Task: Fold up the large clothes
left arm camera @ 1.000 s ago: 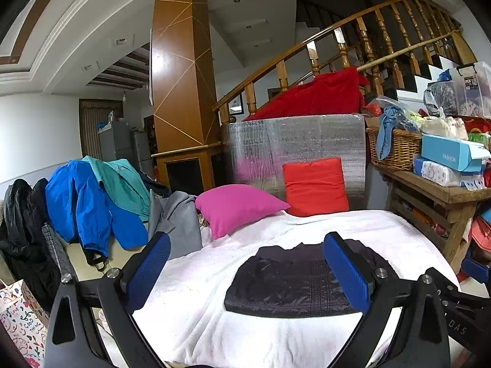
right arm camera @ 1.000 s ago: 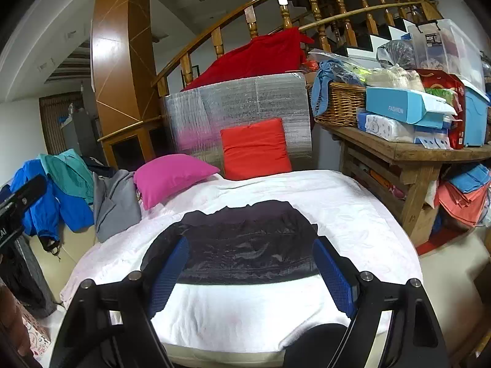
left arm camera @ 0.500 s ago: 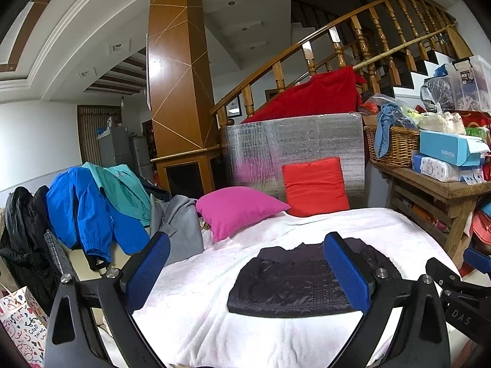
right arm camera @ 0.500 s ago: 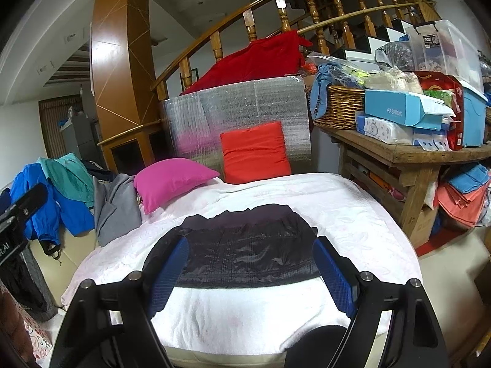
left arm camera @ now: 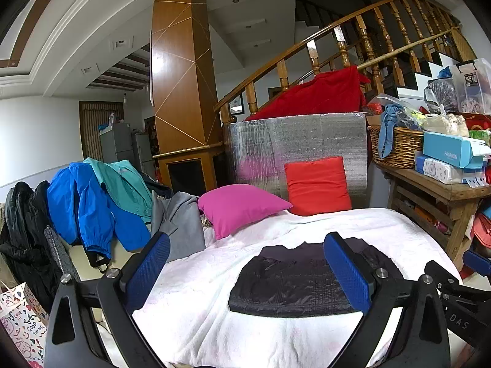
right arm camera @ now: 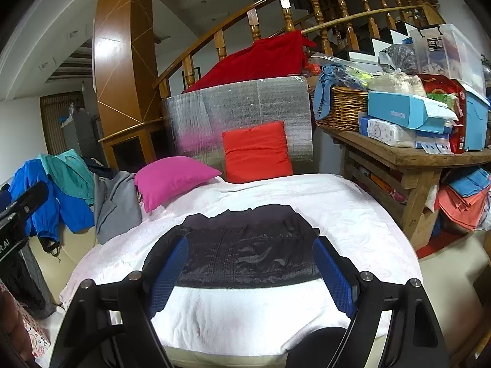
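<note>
So, both claws stood wide apart with nothing between the pads: left gripper (left arm camera: pixel 247 271) and right gripper (right arm camera: pixel 250 274) hovered short of the near edge of the white-covered bed (right arm camera: pixel 245 316). The dark jacket (right arm camera: pixel 245 245) lay flat mid-bed, already folded into a compact rectangle, collar end toward the pink cushion (right arm camera: pixel 172 178) and red cushion (right arm camera: pixel 256 151). The shell looked like thin, quilted, shiny nylon: probably light, soft and slippery, so layers could slide apart when lifted. Best hold, I judged, was the near folded edge at both corners, pinching all layers together. More coats (left arm camera: pixel 92 196) were piled to the left, unfolded.
</note>
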Demonstrator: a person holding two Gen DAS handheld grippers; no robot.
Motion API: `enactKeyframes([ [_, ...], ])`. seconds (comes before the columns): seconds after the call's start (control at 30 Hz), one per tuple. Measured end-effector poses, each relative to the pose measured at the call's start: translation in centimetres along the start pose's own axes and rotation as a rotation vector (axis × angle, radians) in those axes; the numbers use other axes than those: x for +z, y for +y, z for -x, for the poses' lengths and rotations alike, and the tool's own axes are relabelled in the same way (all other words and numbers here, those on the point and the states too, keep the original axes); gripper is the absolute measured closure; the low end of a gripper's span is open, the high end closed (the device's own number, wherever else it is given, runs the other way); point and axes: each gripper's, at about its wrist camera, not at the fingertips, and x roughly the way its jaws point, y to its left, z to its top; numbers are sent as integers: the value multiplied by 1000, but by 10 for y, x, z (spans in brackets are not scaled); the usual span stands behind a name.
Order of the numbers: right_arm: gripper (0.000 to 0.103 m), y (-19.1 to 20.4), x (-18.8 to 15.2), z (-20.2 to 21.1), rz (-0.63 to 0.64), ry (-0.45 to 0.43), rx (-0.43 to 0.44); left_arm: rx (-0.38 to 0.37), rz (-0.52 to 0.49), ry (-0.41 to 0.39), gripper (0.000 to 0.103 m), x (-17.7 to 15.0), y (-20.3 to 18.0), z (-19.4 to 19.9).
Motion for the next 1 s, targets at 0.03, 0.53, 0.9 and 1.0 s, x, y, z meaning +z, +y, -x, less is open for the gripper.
enactKeyframes([
  [0.03, 17, 1, 0, -1, 1, 2, 1, -1, 1, 2, 3, 0, 0, 0],
  [0.53, 17, 17, 2, -19, 46, 28, 1, -16, 6, 42, 3, -6, 6, -19],
  [0.9, 17, 21, 14, -44, 55, 36, -1, -8, 25, 83, 3, -6, 5, -50],
  [1.0, 17, 22, 15, -56, 60, 49, 1, -7, 24, 94, 3, -7, 3, -59],
])
